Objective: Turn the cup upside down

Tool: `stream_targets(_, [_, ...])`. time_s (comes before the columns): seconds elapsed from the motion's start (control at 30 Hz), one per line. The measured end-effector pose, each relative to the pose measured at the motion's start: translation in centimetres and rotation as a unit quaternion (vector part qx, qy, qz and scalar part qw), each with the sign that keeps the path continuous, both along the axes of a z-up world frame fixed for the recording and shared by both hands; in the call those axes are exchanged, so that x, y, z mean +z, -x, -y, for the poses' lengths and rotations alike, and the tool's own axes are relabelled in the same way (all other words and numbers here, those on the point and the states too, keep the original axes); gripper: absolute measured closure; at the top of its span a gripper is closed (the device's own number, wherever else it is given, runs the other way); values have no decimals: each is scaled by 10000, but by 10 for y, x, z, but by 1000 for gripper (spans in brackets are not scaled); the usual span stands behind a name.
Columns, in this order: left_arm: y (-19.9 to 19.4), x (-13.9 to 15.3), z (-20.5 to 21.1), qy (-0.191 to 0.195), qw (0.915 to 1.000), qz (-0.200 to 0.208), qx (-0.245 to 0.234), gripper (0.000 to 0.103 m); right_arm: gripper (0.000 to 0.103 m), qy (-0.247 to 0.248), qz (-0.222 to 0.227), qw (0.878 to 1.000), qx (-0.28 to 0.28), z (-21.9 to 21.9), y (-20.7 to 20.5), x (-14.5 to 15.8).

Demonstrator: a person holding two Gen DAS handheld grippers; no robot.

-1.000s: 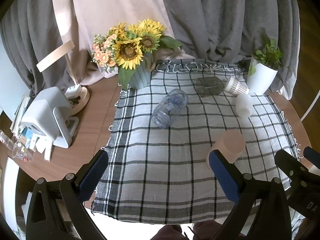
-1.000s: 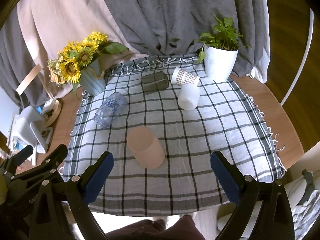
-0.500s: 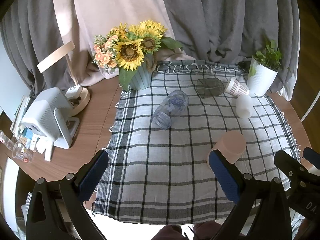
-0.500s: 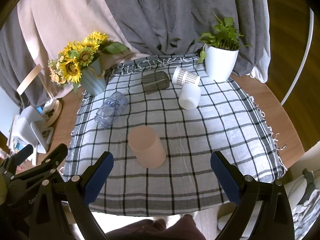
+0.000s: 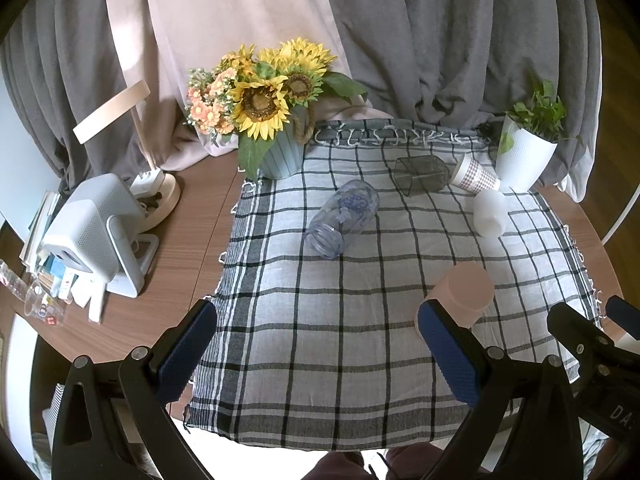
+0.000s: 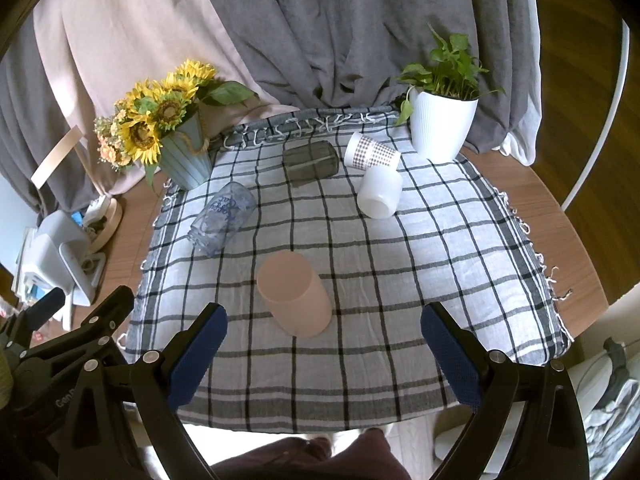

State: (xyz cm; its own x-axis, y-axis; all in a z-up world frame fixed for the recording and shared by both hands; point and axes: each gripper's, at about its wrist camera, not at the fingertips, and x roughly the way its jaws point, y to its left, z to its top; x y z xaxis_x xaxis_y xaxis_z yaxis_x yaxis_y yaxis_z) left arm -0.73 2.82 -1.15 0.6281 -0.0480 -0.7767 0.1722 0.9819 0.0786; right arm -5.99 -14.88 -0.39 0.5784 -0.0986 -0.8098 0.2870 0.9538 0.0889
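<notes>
Both sets of jaws are held wide apart and nothing is gripped: the right gripper (image 6: 322,354) is aimed at the pink cup (image 6: 294,294), which stands on the checked cloth (image 6: 420,248) just beyond its fingertips, while the left gripper (image 5: 316,350) is kept to the cup's left. The cup is seen with its closed end up. It is judged light, thin-walled and slightly yielding, with a smooth matte skin; a gentle hold across the mid-wall is advised. Beyond the cup, a clear jar (image 6: 222,218) is seen lying on its side.
</notes>
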Motion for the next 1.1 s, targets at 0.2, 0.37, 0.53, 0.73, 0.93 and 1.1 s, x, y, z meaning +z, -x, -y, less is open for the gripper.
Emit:
stream_targets(0.2, [-1,0,-1,7,10000,2,0,0,5,7,11,10000,-5,0,0,0])
stream_targets(0.37, [-5,2,-2,3,10000,34,10,0,5,4,8,10000,-6,1,-1,0])
stream_targets(0.53, [-4,2,-2,0,10000,35,13,0,5,4,7,10000,-2,1,0,0])
stream_targets(0.73, [-4,2,-2,4,10000,39,11,0,5,3,2,10000,-3,0,0,0])
stream_targets(0.93, [-5,2,-2,-2,10000,27,19,0,5,-7,-4,10000,-4,1,-2,-1])
stream_targets(1.1, [-4,1,-2,3,10000,34,13,0,5,-13,-10,10000,4,1,-2,-1])
